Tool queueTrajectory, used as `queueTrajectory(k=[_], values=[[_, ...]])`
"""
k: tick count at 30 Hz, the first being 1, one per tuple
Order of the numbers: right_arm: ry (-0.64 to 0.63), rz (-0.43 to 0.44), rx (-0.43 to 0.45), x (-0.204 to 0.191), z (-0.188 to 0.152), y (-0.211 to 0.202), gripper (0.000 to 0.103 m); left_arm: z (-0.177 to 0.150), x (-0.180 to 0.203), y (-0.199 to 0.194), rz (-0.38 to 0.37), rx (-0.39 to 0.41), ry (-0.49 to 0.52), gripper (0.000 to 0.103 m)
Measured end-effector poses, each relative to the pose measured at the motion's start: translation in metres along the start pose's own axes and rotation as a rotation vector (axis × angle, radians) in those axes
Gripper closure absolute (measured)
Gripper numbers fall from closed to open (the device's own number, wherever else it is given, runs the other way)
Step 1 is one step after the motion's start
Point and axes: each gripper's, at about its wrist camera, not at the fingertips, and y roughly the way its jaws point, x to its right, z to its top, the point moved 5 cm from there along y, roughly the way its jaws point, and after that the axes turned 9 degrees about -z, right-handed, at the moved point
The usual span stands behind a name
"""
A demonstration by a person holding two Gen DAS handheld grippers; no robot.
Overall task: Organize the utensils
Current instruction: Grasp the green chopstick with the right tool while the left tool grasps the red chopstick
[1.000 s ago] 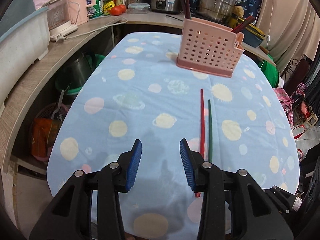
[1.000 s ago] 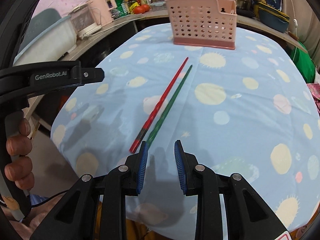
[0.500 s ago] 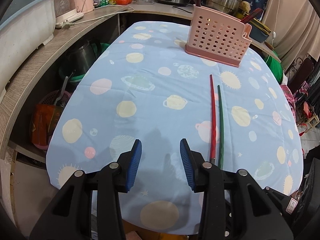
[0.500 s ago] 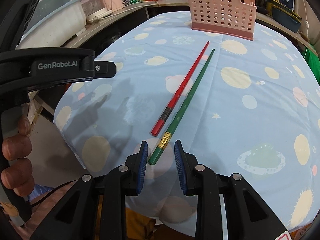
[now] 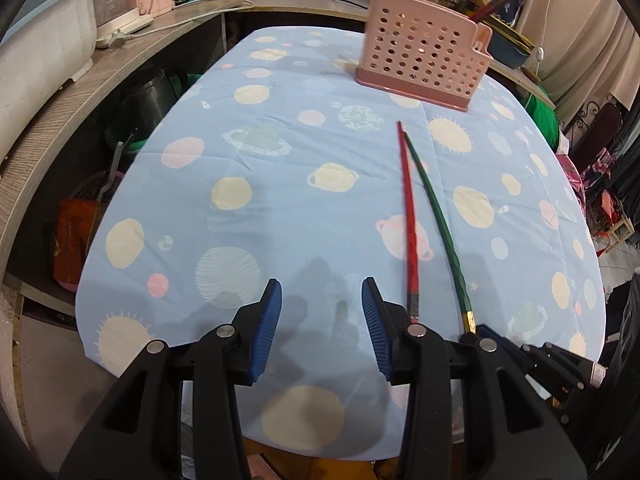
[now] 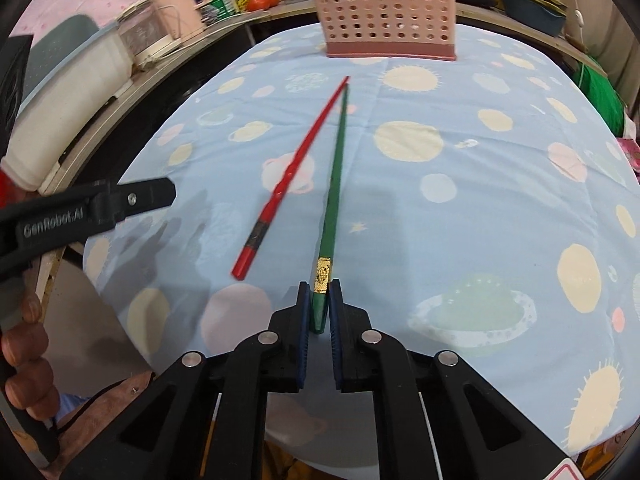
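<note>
Plainly, "GenRobot.AI" reads on the left hand-held gripper (image 6: 96,208), whose jaws stand apart over bare blue cloth near the bench (image 5: 280,184) front edge. The right hand-held gripper (image 6: 319,312), tilted downward, has just clenched onto the green chopstick (image 6: 334,184)'s butt; the red chopstick (image 6: 288,184) lies beside it, pink basket (image 6: 386,12) beyond.

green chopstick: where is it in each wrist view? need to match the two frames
Left wrist: green chopstick runs right of centre, to the right of the red chopstick, its near end at the right gripper low right.
Right wrist: it runs up the middle, butt end clamped between the right gripper's pads.
Shared landmark: pink holder beyond both tips.
</note>
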Motion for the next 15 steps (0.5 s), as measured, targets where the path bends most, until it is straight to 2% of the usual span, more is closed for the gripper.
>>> queueTrajectory(k=[3, 7, 15], values=[[0.023, -0.007, 0.001, 0.007, 0.002, 0.0, 0.096, -0.004, 0.01, 0.004, -0.014, -0.014, 0.023, 0.059], [0.054, -0.021, 0.005, 0.017, 0.004, 0.001, 0.096, -0.009, 0.023, 0.01, -0.039, -0.036, 0.048, 0.058], [0.093, -0.031, 0.005, 0.029, 0.006, 0.001, 0.096, -0.015, 0.036, 0.028, -0.089, -0.081, 0.05, 0.055]])
